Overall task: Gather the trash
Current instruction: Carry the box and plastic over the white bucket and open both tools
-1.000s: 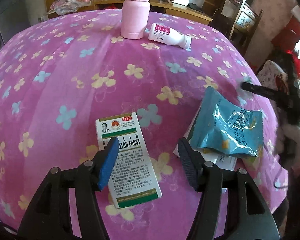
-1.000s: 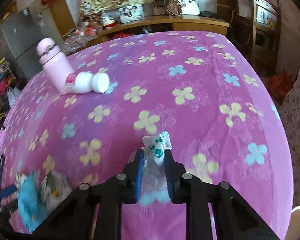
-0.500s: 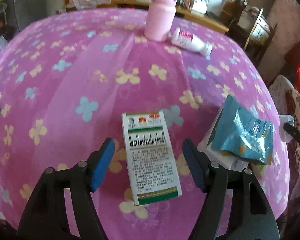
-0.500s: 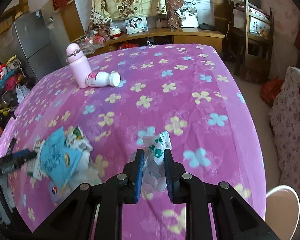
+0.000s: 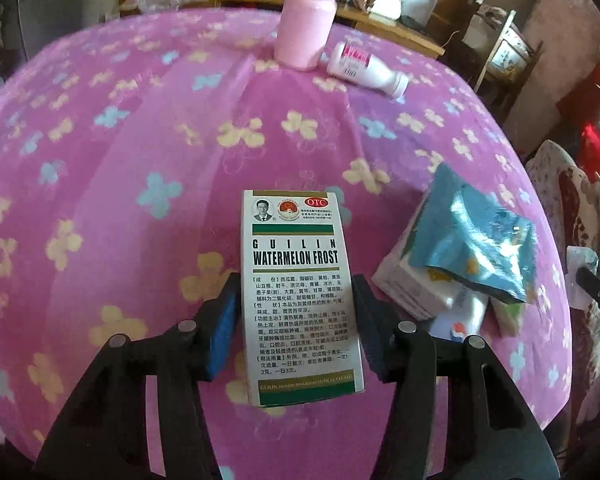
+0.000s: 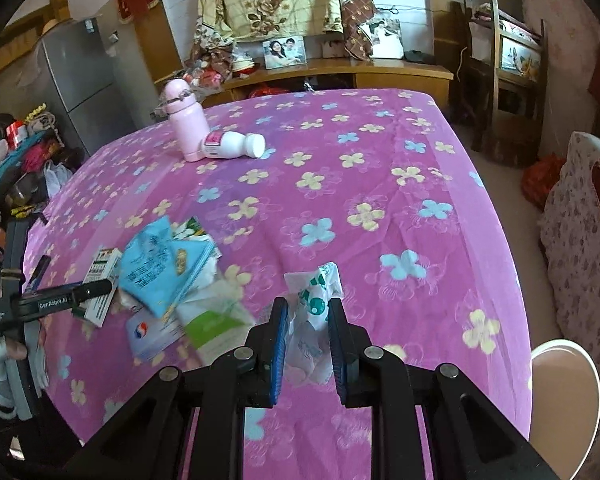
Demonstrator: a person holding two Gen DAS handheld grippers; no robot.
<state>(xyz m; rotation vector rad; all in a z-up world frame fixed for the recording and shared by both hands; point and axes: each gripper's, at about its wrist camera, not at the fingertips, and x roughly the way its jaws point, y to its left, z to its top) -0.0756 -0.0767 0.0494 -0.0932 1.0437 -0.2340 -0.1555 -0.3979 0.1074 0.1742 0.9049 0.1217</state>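
My left gripper (image 5: 296, 320) is closing its jaws around the medicine box (image 5: 298, 292), which lies flat on the pink flowered cloth (image 5: 140, 152) with its long sides running between the blue pads; the left pad looks to be at the box edge and the right one just beside it, so I judge the pinch not quite set. The risk here is that the pads catch only the near half of the box: it could pivot and swing out when I lift, or the thin card could buckle if I squeeze hard. To the right of those jaws, near but apart from them, sits the heap of trash, a blue wrapper (image 5: 484, 236) on top of a white carton (image 5: 416, 284), and a sideways drift would knock into it. Far ahead of the jaws stand a pink flask (image 5: 306, 28) and a white bottle (image 5: 364, 66) lying on its side against it, well clear. My right gripper (image 6: 308, 330) has its jaws pinched on a crumpled white-and-green wrapper (image 6: 314, 300), held above the cloth; it is limp and sticks out past the pads, so it might slip free on the way. A pale round rim (image 6: 564, 364) shows to the right of those jaws, off the cloth's edge; I cannot tell what it is.
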